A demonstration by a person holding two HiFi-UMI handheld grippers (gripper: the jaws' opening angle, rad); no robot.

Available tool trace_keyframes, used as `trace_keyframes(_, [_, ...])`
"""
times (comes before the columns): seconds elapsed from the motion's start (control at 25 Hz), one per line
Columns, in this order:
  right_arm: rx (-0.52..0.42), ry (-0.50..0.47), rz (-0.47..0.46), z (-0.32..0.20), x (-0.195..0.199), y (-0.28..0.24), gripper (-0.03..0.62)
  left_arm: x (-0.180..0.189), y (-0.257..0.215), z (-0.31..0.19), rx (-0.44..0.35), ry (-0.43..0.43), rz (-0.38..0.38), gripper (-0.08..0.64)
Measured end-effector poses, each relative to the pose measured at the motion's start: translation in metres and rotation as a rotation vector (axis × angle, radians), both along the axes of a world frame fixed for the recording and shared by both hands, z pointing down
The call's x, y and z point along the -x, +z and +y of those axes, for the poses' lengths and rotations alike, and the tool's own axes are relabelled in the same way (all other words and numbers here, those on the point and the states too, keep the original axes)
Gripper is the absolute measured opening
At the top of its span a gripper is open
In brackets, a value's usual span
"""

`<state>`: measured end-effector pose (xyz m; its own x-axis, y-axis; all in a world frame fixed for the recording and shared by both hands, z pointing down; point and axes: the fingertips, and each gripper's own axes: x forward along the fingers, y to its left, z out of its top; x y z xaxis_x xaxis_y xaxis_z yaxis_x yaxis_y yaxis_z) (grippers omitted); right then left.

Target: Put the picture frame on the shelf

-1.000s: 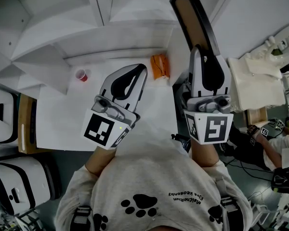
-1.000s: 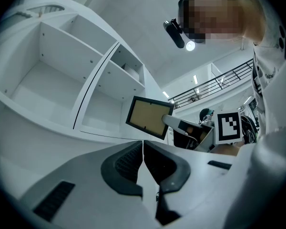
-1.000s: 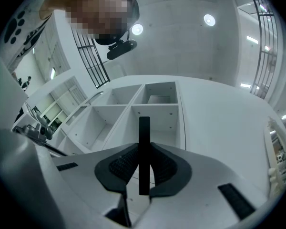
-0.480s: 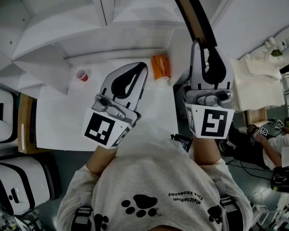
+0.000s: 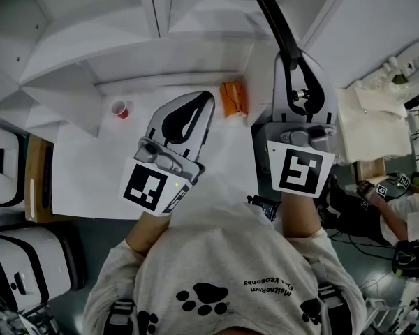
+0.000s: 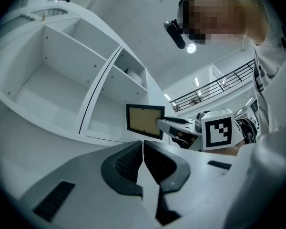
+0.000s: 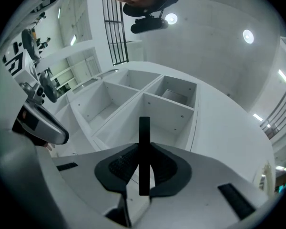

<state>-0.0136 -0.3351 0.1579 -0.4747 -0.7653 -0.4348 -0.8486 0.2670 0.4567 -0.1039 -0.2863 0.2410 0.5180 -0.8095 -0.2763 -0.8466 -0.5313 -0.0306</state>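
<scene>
The picture frame point(image 5: 274, 18), black with a tan back, stands edge-on in the head view, and my right gripper point(image 5: 292, 56) is shut on its lower edge. It is held up in front of the white shelf point(image 5: 160, 19), not touching it. In the right gripper view the frame point(image 7: 144, 137) is a thin black bar between the pads, with open shelf compartments point(image 7: 167, 109) behind. The left gripper view shows the frame's tan back point(image 6: 144, 120) beside the shelf point(image 6: 62, 80). My left gripper point(image 5: 201, 102) hovers over the table, shut on nothing point(image 6: 143, 149).
A white table point(image 5: 91, 166) lies below the shelf, with a small red cup point(image 5: 117, 109) and an orange packet point(image 5: 232, 96) near its back edge. White bins point(image 5: 7, 166) stand at the left. A white cloth-covered stand point(image 5: 373, 124) and another person point(image 5: 405, 208) are at the right.
My right gripper has rolled and crept toward the shelf, so the frame's tan back has turned away and it now shows edge-on. The left gripper has stayed still.
</scene>
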Motion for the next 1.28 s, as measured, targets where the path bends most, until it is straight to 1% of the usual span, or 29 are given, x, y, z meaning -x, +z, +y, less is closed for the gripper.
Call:
trace_keyframes(0.2, [0.002, 0.042, 0.066, -0.003, 0.006, 0.003, 0.091, 0.003, 0.0, 0.002, 0.001, -0.002, 0.01, 0.026])
trace_keyframes(0.24, [0.005, 0.056, 0.094, -0.004, 0.007, 0.005, 0.091, 0.003, -0.001, 0.002, 0.0, -0.003, 0.01, 0.026])
trace_keyframes(0.36, [0.002, 0.098, 0.24, -0.006, 0.015, 0.01, 0.091, 0.004, -0.003, 0.004, -0.006, -0.005, 0.009, 0.026])
trace_keyframes(0.4, [-0.003, 0.103, 0.273, -0.007, 0.018, 0.01, 0.091, 0.005, -0.003, 0.005, -0.007, -0.006, 0.008, 0.026])
trace_keyframes(0.6, [-0.005, 0.115, 0.348, -0.011, 0.031, 0.012, 0.091, 0.007, -0.005, 0.007, -0.009, -0.014, 0.008, 0.026])
trace_keyframes(0.8, [-0.022, 0.176, 0.444, -0.015, 0.043, 0.021, 0.091, 0.012, -0.006, 0.009, -0.013, -0.024, 0.009, 0.026])
trace_keyframes(1.04, [-0.036, 0.232, 0.603, -0.021, 0.059, 0.028, 0.091, 0.019, -0.006, 0.01, -0.01, -0.038, 0.01, 0.026])
trace_keyframes(1.16, [-0.033, 0.244, 0.678, -0.028, 0.065, 0.031, 0.091, 0.02, -0.005, 0.008, -0.007, -0.039, 0.012, 0.025])
trace_keyframes(1.28, [-0.027, 0.247, 0.734, -0.033, 0.069, 0.032, 0.091, 0.02, -0.005, 0.007, -0.007, -0.038, 0.013, 0.026])
